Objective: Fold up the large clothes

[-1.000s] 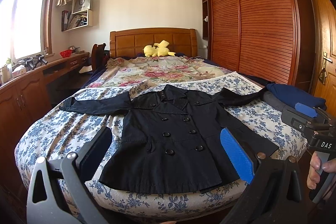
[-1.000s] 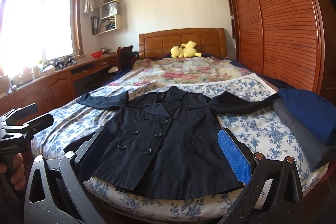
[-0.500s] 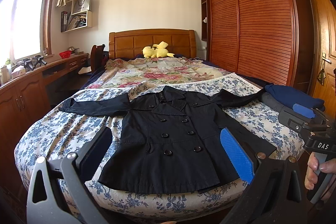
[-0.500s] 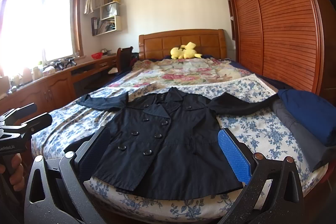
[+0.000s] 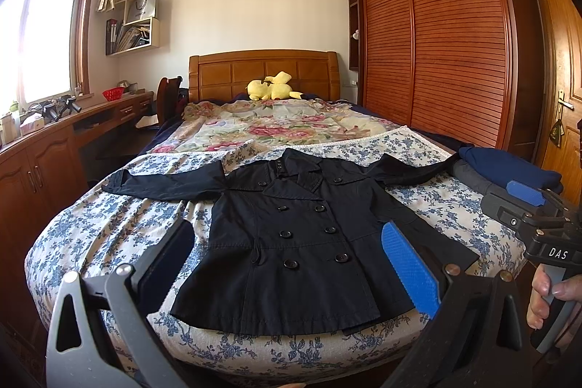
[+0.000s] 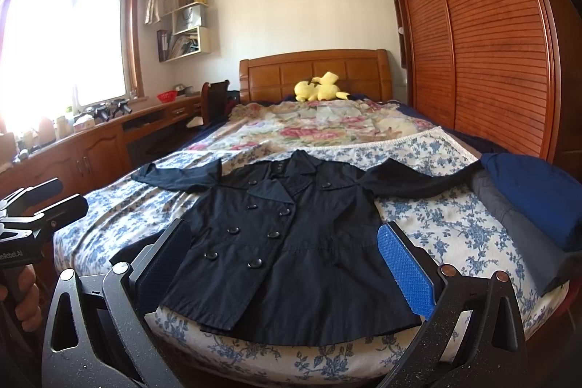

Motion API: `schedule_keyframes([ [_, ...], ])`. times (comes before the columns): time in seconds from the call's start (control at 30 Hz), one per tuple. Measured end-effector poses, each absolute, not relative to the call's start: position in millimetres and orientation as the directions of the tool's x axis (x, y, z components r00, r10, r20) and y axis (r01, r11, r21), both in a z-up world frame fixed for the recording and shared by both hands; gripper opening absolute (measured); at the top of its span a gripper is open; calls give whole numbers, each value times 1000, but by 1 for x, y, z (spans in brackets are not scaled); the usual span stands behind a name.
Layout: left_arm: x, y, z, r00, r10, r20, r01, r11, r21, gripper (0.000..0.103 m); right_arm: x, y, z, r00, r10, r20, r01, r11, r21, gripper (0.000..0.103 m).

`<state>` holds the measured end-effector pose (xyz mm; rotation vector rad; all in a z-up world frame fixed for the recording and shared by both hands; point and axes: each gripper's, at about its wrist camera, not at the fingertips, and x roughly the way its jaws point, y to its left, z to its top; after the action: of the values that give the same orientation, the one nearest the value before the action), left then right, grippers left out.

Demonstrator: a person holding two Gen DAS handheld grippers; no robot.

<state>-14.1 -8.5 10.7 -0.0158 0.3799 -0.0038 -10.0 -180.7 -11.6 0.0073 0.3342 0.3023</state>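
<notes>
A black double-breasted coat (image 5: 291, 239) lies flat, buttons up, on the blue-flowered bedspread (image 5: 109, 228), sleeves spread to both sides, hem toward me. It also shows in the right wrist view (image 6: 291, 242). My left gripper (image 5: 287, 264) is open and empty, held in front of the bed's foot, off the coat. My right gripper (image 6: 283, 260) is open and empty too, at about the same distance. The right gripper shows at the right edge of the left wrist view (image 5: 527, 206); the left gripper shows at the left edge of the right wrist view (image 6: 36, 206).
Folded blue and grey clothes (image 6: 534, 206) lie at the bed's right edge, touching the coat's sleeve. A yellow plush toy (image 5: 271, 86) sits by the headboard. A wooden desk (image 5: 43, 148) runs along the left, a slatted wardrobe (image 5: 436, 42) along the right.
Both grippers have drifted only slightly; the view has shifted a little downward on the bed. The coat has not moved, and both grippers stay open.
</notes>
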Motion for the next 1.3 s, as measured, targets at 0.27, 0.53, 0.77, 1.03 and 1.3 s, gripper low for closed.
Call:
schedule_keyframes([
  [0.27,-14,-8,11,928,-8,-372,1,1000,-17,103,-10,-181,-12,900,294,-322,-291,955,58,103],
  [0.53,-13,-9,9,926,-12,-377,5,1000,-19,103,-10,-181,-12,900,294,-321,-291,955,57,103],
  [0.77,-4,-3,2,918,-2,-397,-10,1000,-27,103,-9,-182,-12,899,293,-326,-290,955,58,103],
  [1.03,19,17,-25,890,19,-455,-37,999,-29,103,17,-179,-21,883,326,-338,-321,944,74,103],
  [1.3,41,39,-42,874,57,-483,-79,997,-26,103,59,-166,-34,874,340,-348,-338,939,70,103],
])
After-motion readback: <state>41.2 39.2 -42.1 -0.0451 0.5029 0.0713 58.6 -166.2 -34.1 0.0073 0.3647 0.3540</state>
